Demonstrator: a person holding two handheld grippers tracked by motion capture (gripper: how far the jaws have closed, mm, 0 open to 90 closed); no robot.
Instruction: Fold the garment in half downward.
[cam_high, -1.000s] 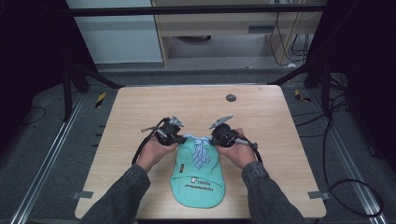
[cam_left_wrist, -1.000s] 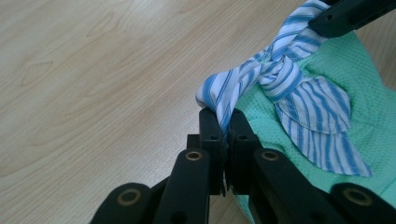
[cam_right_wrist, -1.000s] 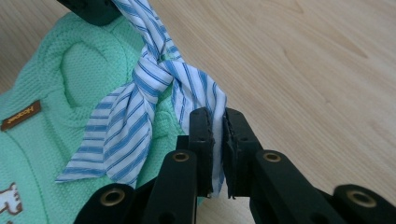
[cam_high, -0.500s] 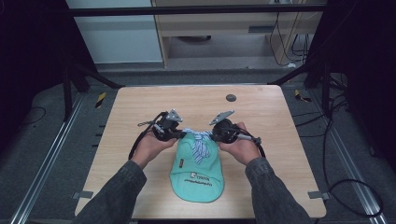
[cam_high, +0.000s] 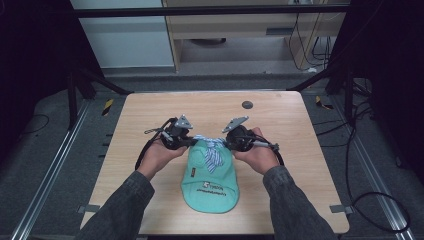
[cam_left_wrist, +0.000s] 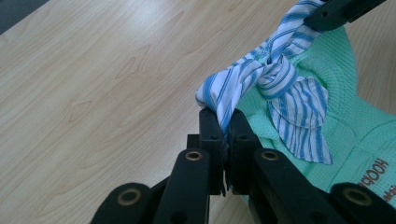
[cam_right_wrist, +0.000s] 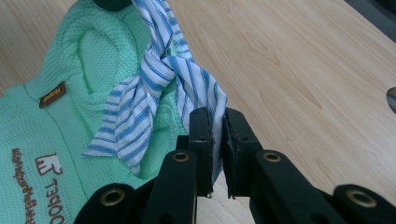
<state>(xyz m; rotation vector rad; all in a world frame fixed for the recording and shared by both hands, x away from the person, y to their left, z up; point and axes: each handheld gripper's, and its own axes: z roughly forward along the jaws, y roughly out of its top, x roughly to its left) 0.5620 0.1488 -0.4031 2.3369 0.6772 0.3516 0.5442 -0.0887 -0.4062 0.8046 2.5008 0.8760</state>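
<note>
Knotting looked to be the job: the striped cloth strip (cam_left_wrist: 285, 88) sat tied at the top edge of the green knit garment (cam_high: 210, 185), the knot lifted just above that garment's far end, two loose tails draping down over the knit. Left of the knot, the left tongs (cam_left_wrist: 223, 122) were clenched on one end of the strip, fabric pinched tight between the pads. Right of the knot, the right tongs (cam_right_wrist: 217, 122) were clamped on the other end in the same way. Both ends ran taut into the knot from opposite sides. The garment itself lay flat on the counter (cam_high: 150, 115), printed side up, hem toward the person. Beyond the garment, a small dark disc (cam_high: 247, 104) sat well apart on the counter. To finish this well, I'd judge the pull should have been even and level, straight apart, so the knot cinched without dragging the garment askew.
</note>
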